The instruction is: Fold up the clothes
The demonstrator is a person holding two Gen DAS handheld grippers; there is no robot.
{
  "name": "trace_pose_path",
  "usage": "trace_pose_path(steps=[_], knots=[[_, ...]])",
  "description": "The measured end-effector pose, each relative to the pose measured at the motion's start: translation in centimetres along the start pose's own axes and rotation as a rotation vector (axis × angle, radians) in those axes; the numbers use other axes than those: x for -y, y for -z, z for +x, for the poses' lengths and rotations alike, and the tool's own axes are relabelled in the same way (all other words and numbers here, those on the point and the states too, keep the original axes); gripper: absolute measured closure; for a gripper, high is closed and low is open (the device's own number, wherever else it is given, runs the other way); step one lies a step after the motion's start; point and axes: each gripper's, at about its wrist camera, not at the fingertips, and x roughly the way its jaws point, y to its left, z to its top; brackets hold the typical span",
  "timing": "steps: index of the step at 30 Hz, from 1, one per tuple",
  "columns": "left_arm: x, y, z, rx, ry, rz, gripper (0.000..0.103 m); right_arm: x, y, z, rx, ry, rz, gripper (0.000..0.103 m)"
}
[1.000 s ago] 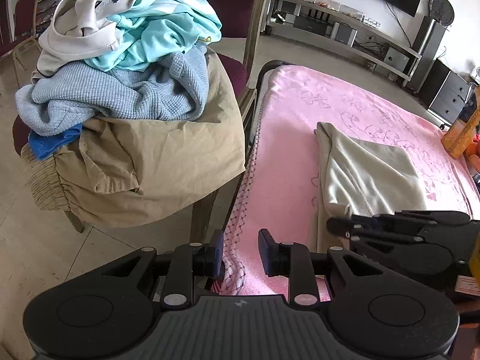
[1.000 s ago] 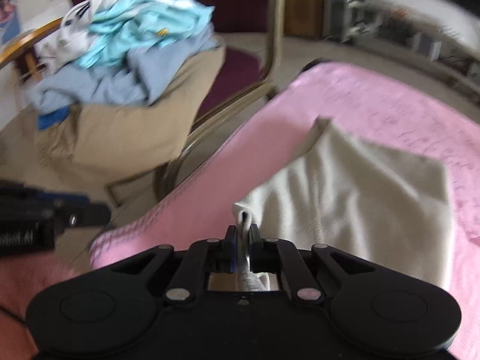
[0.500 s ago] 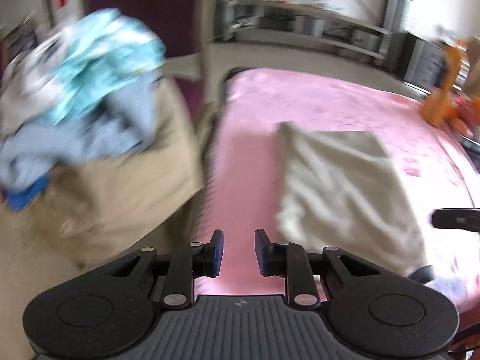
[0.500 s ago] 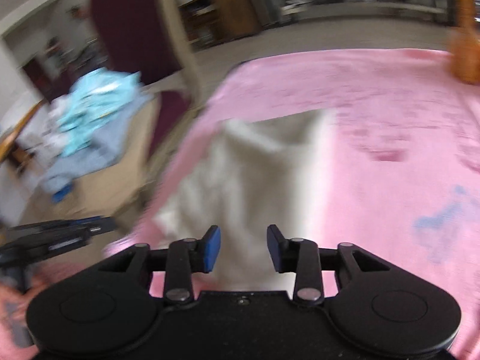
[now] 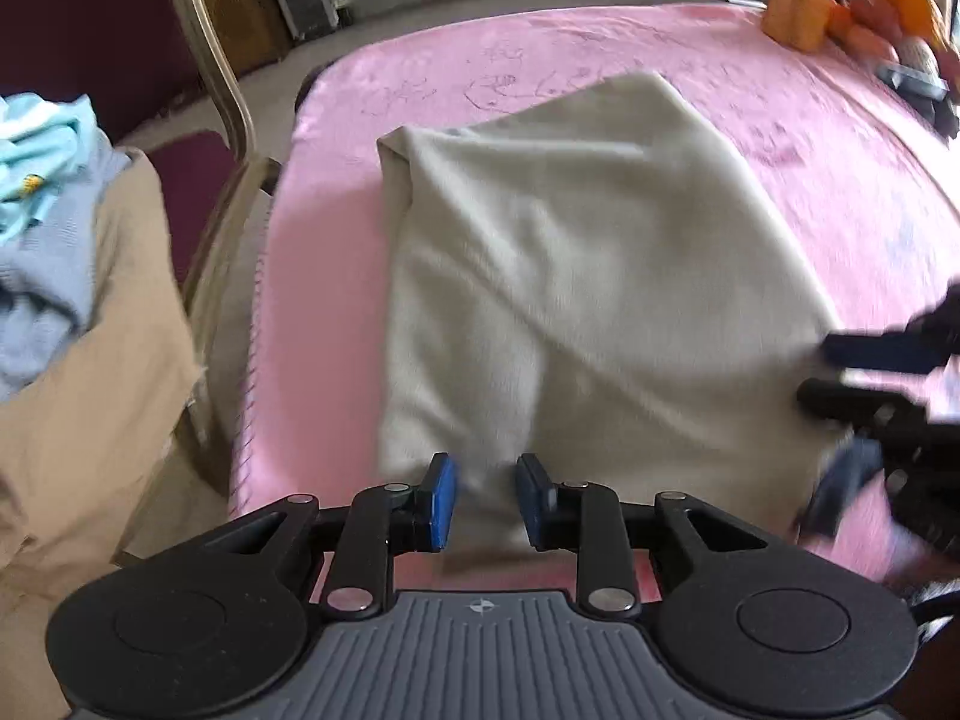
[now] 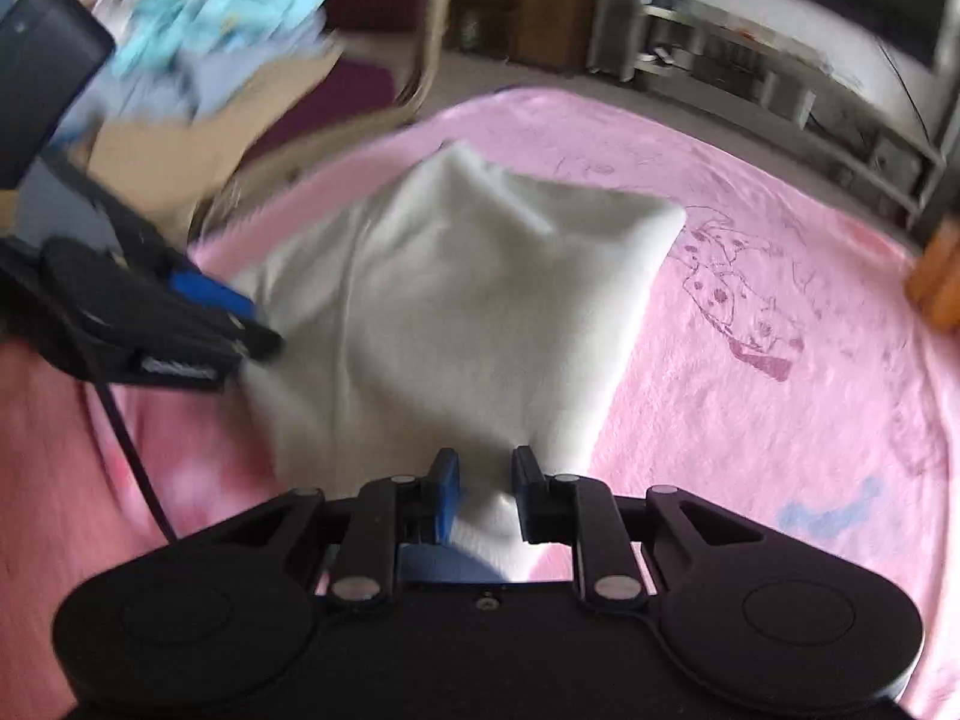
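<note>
- Two claws work over one folded beige garment (image 5: 588, 276) that lies flat on a pink blanket (image 5: 336, 252) with a faint drawn pattern.
- The left claw (image 5: 483, 501) hangs over the garment's near edge, at its left part; its blue pads stand a narrow way apart, having just opened a little, with cloth showing in the gap but not pinched.
- The right claw (image 6: 483, 495) sits over the near edge of the garment (image 6: 468, 312) further right; its pads are also narrowly parted after just closing slightly, and the cloth bunches up between them, though I cannot tell whether they press it.
- In the left wrist view the right claw (image 5: 852, 372) shows blurred at the garment's right corner.
- In the right wrist view the left claw (image 6: 240, 324) shows at the garment's left edge, a black cable trailing below it.
- A chair (image 5: 210, 60) with a pale frame and dark red seat stands just beside the blanket's left side, heaped with a pile of clothes (image 5: 54, 192): turquoise, light blue and tan pieces.
- Orange items (image 5: 798, 6) rest at the blanket's far right corner.
- Both views are smeared by motion.
</note>
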Motion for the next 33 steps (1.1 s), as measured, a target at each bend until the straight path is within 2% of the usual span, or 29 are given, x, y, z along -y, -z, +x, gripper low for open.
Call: trace_pose_path(steps=[3, 5, 8, 10, 12, 15, 17, 21, 23, 26, 28, 31, 32, 33], knots=[[-0.1, 0.5, -0.7, -0.006, -0.010, -0.003, 0.076, 0.3, 0.0, -0.7, -0.079, 0.006, 0.023, 0.083], [-1.0, 0.4, -1.9, 0.018, 0.018, -0.028, 0.080, 2.0, -0.6, -1.9, -0.110, -0.013, 0.138, 0.083], [-2.7, -0.1, -4.4, 0.088, 0.070, -0.071, 0.079, 5.3, -2.2, -4.7, -0.057, -0.054, 0.289, 0.083], [-3.9, -1.1, -6.3, 0.173, 0.088, -0.096, 0.079, 7.3, -3.6, -6.9, 0.002, -0.078, 0.354, 0.083], [-4.5, -2.5, -7.5, 0.239, 0.105, -0.117, 0.080, 8.6, -5.2, -8.8, 0.078, -0.074, 0.361, 0.081], [-3.7, -4.5, -6.6, 0.265, 0.123, -0.107, 0.079, 9.6, -7.4, -10.0, 0.165, -0.045, 0.306, 0.072], [-3.2, -5.9, -5.9, 0.282, 0.136, -0.100, 0.079, 10.1, -8.3, -8.4, 0.164, -0.033, 0.283, 0.072], [-1.8, -8.1, -2.1, 0.228, 0.189, -0.103, 0.084, 10.8, -8.8, -3.6, 0.128, -0.012, 0.287, 0.072], [-1.2, -9.2, -0.5, 0.218, 0.219, -0.108, 0.085, 11.4, -8.7, -1.3, 0.134, -0.113, 0.363, 0.072], [-0.8, -11.2, 1.4, 0.263, 0.234, -0.098, 0.085, 12.3, -8.5, 2.0, 0.141, -0.265, 0.476, 0.077], [-1.0, -12.4, 3.9, 0.218, 0.218, -0.108, 0.088, 12.8, -8.4, 4.8, 0.090, -0.382, 0.567, 0.078], [-2.6, -13.0, 8.1, 0.114, 0.210, -0.196, 0.092, 14.1, -8.2, 9.9, -0.019, -0.505, 0.711, 0.080], [-3.3, -13.1, 9.1, 0.099, 0.213, -0.237, 0.091, 14.7, -7.8, 10.8, -0.015, -0.507, 0.756, 0.090], [-4.1, -13.2, 9.7, 0.099, 0.228, -0.288, 0.091, 15.4, -7.4, 11.6, -0.011, -0.509, 0.801, 0.096]])
